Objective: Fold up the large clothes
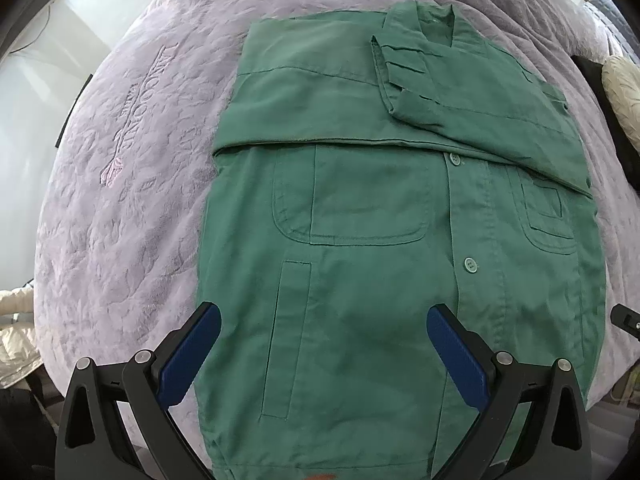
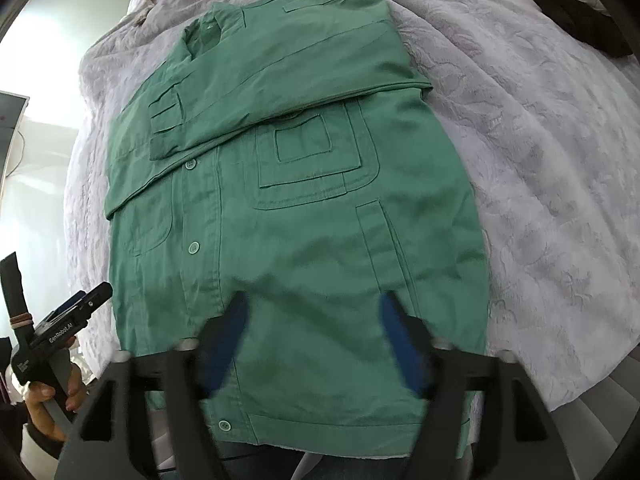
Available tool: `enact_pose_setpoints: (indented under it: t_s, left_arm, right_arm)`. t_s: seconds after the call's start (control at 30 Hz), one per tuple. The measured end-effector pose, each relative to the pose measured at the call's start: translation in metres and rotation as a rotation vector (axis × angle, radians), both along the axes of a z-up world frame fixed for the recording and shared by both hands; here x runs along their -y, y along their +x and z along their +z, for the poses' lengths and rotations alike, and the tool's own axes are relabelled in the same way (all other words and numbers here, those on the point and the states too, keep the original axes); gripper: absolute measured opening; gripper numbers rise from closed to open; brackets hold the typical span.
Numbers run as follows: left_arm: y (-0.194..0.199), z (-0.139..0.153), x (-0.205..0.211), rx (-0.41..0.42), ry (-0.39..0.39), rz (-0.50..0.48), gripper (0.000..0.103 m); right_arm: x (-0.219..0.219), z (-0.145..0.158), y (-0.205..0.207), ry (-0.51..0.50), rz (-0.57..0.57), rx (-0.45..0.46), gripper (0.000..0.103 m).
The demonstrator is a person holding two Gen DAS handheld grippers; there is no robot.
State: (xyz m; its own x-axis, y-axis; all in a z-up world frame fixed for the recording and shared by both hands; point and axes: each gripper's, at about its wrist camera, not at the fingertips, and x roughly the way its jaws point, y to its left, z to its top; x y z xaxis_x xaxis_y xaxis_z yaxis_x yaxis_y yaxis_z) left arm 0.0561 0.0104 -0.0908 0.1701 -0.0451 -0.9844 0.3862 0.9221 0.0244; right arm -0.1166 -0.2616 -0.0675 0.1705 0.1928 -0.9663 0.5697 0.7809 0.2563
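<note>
Green jacket (image 1: pixel 380 280) flat on lilac blanket (image 1: pixel 132 184), sleeves folded across.

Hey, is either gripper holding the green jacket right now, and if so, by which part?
Nothing is held. The left gripper and right gripper both hang open above the green jacket, no cloth between their pads.
</note>
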Motion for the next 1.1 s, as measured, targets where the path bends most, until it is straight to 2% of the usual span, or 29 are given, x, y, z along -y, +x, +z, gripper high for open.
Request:
enact_pose_setpoints:
  t_s: [0.37, 0.53, 0.63, 0.7, 0.83, 0.93, 1.0, 1.1]
  left_arm:
    - [-0.007, 0.001, 0.001, 0.010, 0.017, -0.036, 0.103]
    - [-0.012, -0.004, -0.002, -0.013, 0.021, -0.043, 0.103]
    - [-0.014, -0.011, -0.010, -0.053, 0.016, -0.029, 0.103]
    - [-0.014, -0.017, -0.018, -0.055, 0.047, -0.006, 0.103]
    - [-0.015, -0.027, -0.037, -0.068, 0.078, 0.018, 0.103]
    - [-0.016, -0.035, -0.056, -0.112, 0.055, 0.027, 0.103]
    - [-0.019, -0.039, -0.071, -0.125, 0.042, 0.036, 0.103]
    - [-0.024, -0.052, -0.097, -0.191, 0.003, 0.057, 0.103]
  right_arm:
    - [0.002, 0.001, -0.008, -0.021, -0.018, 0.006, 0.082]
    - [0.006, -0.001, -0.014, -0.055, -0.029, 0.017, 0.082]
    - [0.009, -0.004, -0.018, -0.062, -0.026, 0.018, 0.082]
    - [0.012, -0.006, -0.022, -0.064, -0.028, 0.014, 0.082]
    - [0.020, -0.015, -0.034, 0.033, -0.053, 0.006, 0.082]
    - [0.030, -0.024, -0.049, 0.114, -0.082, -0.021, 0.082]
    - [0.038, -0.028, -0.065, 0.119, -0.105, -0.031, 0.082]
    - [0.050, -0.036, -0.088, 0.097, -0.123, -0.068, 0.082]
